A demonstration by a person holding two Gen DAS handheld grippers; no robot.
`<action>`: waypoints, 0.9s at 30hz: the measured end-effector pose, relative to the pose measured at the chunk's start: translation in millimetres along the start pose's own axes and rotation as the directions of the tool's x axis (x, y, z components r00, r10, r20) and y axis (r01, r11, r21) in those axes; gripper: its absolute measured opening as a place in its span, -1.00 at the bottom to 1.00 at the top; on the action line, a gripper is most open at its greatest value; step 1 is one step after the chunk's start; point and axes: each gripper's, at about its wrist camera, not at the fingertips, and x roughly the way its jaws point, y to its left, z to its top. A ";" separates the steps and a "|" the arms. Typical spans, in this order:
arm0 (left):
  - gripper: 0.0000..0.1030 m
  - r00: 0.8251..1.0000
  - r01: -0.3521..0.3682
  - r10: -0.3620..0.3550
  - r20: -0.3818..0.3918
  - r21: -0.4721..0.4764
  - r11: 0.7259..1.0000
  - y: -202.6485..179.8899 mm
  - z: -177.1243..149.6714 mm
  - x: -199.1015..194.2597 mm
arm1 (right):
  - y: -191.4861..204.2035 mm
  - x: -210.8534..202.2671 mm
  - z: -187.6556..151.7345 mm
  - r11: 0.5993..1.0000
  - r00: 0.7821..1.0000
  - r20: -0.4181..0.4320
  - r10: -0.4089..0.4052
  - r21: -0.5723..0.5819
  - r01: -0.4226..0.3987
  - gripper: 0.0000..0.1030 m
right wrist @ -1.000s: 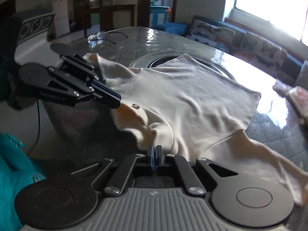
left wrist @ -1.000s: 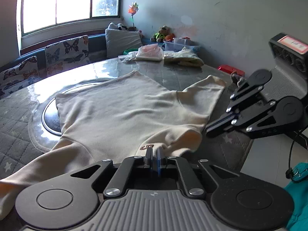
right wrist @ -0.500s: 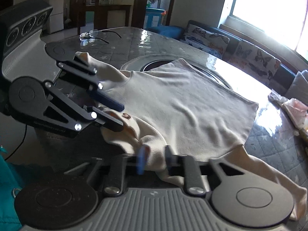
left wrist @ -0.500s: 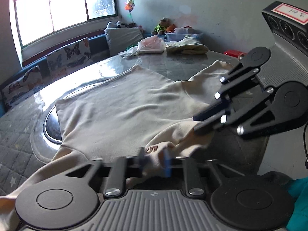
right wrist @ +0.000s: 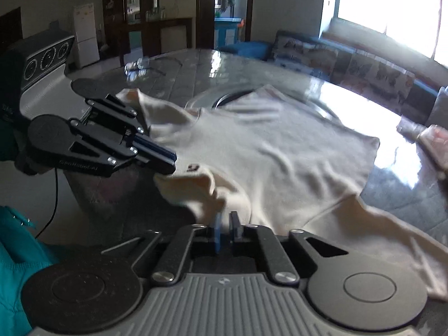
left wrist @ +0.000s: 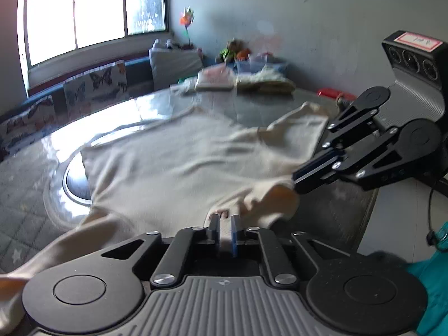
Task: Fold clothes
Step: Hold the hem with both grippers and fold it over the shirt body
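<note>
Across the round glossy grey worktop (left wrist: 42, 173), spread flat, front down toward the near edge: cream long-sleeved cotton top (left wrist: 179, 165), hem at the far side, collar end bunched at the near rim. At far left, one long sleeve trailing off toward the near-left edge. Just right of that, left black two-finger gripper (left wrist: 224, 231), jaws closed on a pinch of the collar fabric, a small brown label showing just beyond the tips. Further right, the same garment's shoulder fold lifted slightly off the worktop, pinched by right black two-finger gripper (left wrist: 296, 182), jaws closed on that fold. From the right wrist view, cloth likewise caught between the right gripper's blue-padded fingertips (right wrist: 217, 229), left gripper (right wrist: 165, 165) clamped beside the label. Beyond the top, at the far right of the worktop, small stack of folded pale clothes (left wrist: 240, 81). Motion blur over much of the fabric.
</note>
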 end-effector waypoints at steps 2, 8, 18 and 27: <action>-0.63 1.000 -0.004 0.004 0.013 0.020 1.000 -3.3 4.0 0.4 | 2.9 -2.7 4.8 0.999 1.000 0.021 -0.023 -0.027 0.023 -0.58; -0.55 0.999 -0.037 0.039 -0.027 0.082 0.996 -13.7 6.4 24.5 | 7.5 20.3 7.1 0.997 0.998 -0.003 -0.056 -0.059 0.056 -0.58; -0.91 1.000 -0.031 0.031 0.005 0.011 0.999 2.8 5.1 12.8 | -10.7 8.5 5.5 0.999 0.999 0.037 -0.010 0.050 0.008 -0.94; -0.84 0.998 0.031 -0.028 -0.054 0.056 0.998 -3.3 -4.6 14.8 | -5.6 7.0 -4.1 0.996 0.996 -0.010 0.086 0.015 -0.086 -0.84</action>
